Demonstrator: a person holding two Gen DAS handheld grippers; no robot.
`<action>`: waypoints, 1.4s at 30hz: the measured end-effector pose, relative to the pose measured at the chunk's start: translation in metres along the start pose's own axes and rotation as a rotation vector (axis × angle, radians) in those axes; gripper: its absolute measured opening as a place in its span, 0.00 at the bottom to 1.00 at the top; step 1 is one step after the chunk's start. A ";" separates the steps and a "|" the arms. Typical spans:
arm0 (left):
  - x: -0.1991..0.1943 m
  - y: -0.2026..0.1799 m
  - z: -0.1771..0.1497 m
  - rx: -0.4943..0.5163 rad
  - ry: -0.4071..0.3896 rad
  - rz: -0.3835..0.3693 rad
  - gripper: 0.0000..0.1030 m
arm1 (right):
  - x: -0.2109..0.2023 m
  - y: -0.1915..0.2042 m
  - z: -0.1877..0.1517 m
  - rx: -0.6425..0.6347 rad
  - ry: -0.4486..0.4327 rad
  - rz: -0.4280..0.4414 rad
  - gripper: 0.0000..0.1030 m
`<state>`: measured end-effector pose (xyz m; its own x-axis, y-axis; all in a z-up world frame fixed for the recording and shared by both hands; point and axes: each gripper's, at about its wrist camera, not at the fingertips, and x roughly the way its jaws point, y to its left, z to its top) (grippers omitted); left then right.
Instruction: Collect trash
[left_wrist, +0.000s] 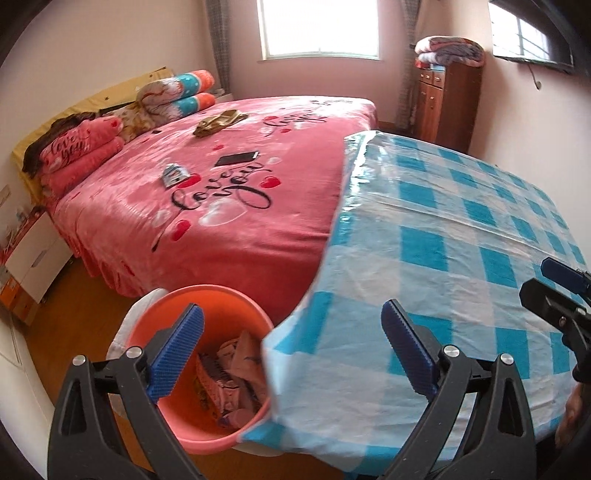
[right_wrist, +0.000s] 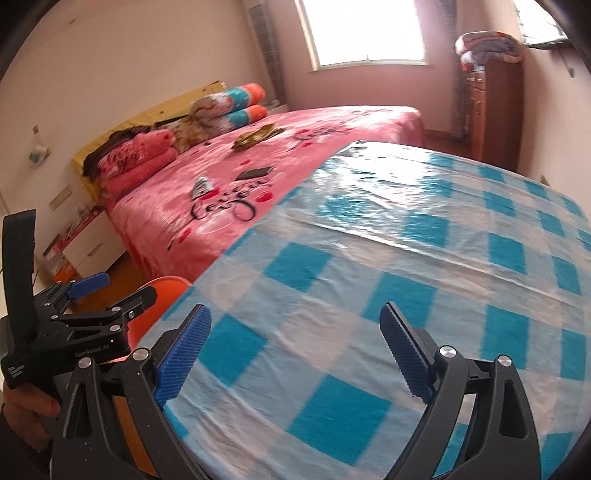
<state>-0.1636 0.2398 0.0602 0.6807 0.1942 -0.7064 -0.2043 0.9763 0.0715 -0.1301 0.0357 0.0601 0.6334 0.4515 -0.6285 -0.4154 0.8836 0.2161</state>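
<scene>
A bedroom with a table (left_wrist: 461, 236) covered in blue-and-white checked plastic, standing beside a pink bed (left_wrist: 221, 192). An orange bin (left_wrist: 207, 306) sits on the floor against the table's near edge, partly under the overhanging cloth, with crumpled trash (left_wrist: 232, 380) inside. The left claw (left_wrist: 291, 354) hangs spread wide and holding nothing, above the bin and table edge. The right claw (right_wrist: 295, 354) is likewise spread and bare, over the table. A phone (left_wrist: 236, 158) lies on the bed
</scene>
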 end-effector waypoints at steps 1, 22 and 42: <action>0.000 -0.005 0.000 0.007 0.000 -0.005 0.94 | -0.003 -0.005 -0.001 0.011 -0.007 -0.010 0.89; 0.000 -0.096 0.013 0.104 -0.010 -0.122 0.94 | -0.038 -0.107 -0.023 0.161 -0.104 -0.216 0.90; 0.016 -0.186 0.014 0.170 0.012 -0.188 0.94 | -0.066 -0.184 -0.032 0.232 -0.148 -0.421 0.90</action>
<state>-0.1047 0.0629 0.0456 0.6871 0.0078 -0.7265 0.0468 0.9974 0.0549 -0.1161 -0.1609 0.0379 0.8074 0.0477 -0.5881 0.0417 0.9896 0.1374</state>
